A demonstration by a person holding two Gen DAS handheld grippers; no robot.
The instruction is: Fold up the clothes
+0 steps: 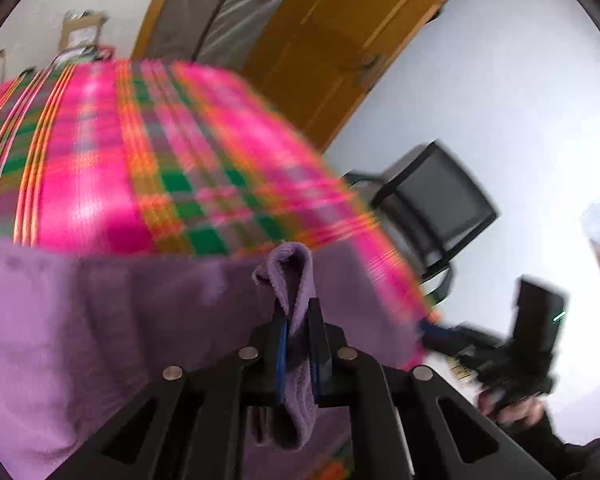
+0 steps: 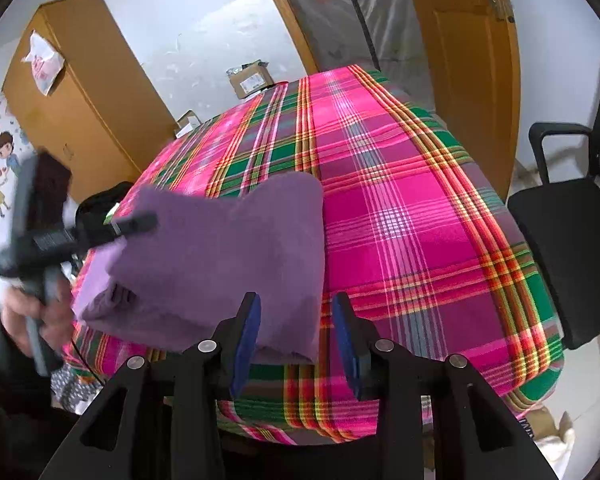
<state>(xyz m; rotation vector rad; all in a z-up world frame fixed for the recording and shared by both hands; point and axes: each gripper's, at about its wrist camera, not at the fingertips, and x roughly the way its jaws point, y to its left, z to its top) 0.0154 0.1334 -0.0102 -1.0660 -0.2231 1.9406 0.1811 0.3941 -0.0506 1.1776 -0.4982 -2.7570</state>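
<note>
Purple cloth [image 2: 228, 264] lies folded on the near left part of the counter [image 2: 412, 216], which is covered in a pink, green and orange plaid sheet. Left claw [image 1: 298, 344] is pinching a bunched fold of that cloth between its blue-padded fingers [image 1: 281, 356]. Right claw [image 2: 296, 336] hangs with its jaws spread just past the cloth's near right corner, holding nothing. Beyond the counter's right edge stands a black chair [image 2: 572, 232].
</note>
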